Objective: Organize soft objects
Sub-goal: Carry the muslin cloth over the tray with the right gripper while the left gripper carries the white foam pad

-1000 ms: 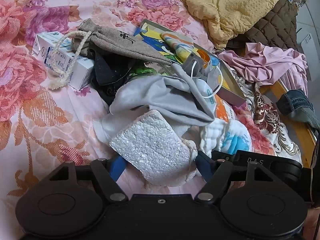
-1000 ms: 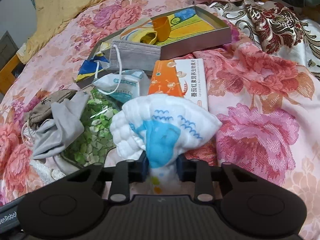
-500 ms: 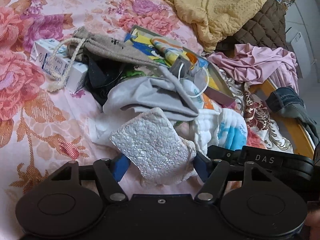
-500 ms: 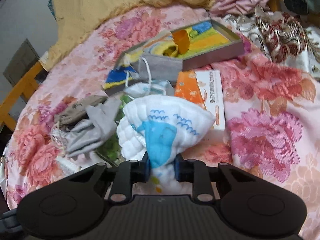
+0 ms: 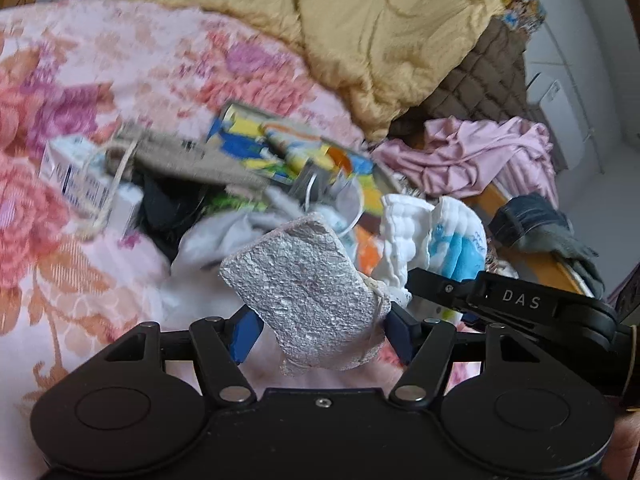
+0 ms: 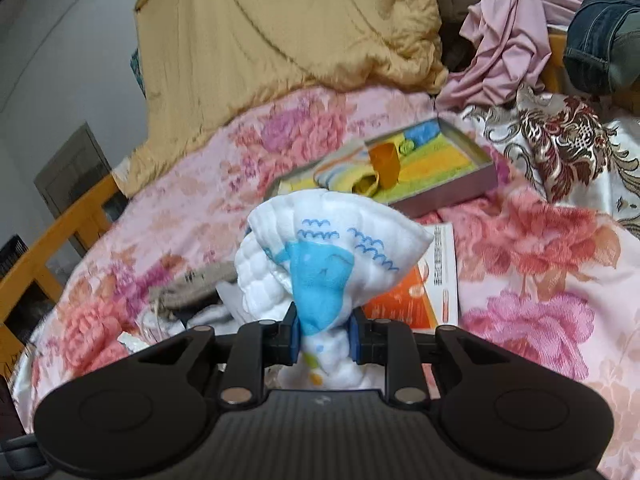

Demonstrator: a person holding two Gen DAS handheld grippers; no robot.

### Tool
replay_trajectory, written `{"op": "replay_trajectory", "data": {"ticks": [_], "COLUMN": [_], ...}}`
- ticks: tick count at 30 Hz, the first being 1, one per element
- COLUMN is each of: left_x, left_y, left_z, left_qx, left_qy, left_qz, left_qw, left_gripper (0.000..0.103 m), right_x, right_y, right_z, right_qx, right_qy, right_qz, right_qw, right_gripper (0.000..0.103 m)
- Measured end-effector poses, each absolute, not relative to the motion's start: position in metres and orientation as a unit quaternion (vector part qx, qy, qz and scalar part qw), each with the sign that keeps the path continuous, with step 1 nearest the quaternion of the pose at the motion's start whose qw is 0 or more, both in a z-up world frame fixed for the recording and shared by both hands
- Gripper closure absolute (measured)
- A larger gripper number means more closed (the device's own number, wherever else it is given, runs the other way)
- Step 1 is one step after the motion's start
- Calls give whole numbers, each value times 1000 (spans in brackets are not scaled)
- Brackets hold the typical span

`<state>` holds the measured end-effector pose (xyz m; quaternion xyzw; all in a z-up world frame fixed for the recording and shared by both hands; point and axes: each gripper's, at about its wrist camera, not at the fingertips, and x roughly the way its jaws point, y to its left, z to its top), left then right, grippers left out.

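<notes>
Both grippers have lifted off the bed (image 5: 72, 272): left gripper (image 5: 320, 326) pinches sponge pad (image 5: 304, 280), right gripper (image 6: 323, 334) clamps bunched white cloth (image 6: 320, 256) above the bed's middle clutter; the shallow-held sponge could slip out.

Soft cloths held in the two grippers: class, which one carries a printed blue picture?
The white quilted cloth in the right gripper; the left gripper holds a plain silvery-white textured pad.

Left gripper (image 5: 320, 326): rose off the bedspread (image 5: 72, 280) with the white sponge pad (image 5: 304, 292).
Right gripper (image 6: 322, 334): lifted the quilted cloth (image 6: 328, 256) clear.
</notes>
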<state>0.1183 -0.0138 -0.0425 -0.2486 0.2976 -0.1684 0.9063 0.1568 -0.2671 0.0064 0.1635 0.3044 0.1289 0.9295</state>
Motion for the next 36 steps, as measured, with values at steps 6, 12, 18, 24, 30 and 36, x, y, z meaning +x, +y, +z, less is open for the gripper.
{"op": "replay_trajectory", "data": {"ticks": [6, 12, 18, 24, 30, 36], "left_x": [125, 144, 177, 213, 255, 301], "left_y": [-13, -12, -6, -1, 10, 21], "left_z": [-28, -6, 12, 9, 2, -6], "left_qx": [-246, -234, -236, -244, -255, -271], "left_qy": [267, 238, 214, 210, 213, 203], "left_qz": [-169, -176, -177, -174, -162, -164], "left_qw": [916, 926, 931, 930, 929, 926], "left_gripper": [36, 36, 36, 36, 36, 36], "right_x": [158, 169, 189, 222, 270, 319], "right_y": [-273, -273, -266, -261, -256, -250], "right_z": [14, 25, 40, 42, 40, 34], "right_qx": [172, 162, 130, 112, 115, 129], "right_qy": [278, 260, 241, 239, 225, 214], "right_qz": [127, 128, 141, 146, 137, 131], "right_qw": [936, 943, 951, 953, 958, 959], "right_gripper": [78, 78, 78, 78, 78, 78]}}
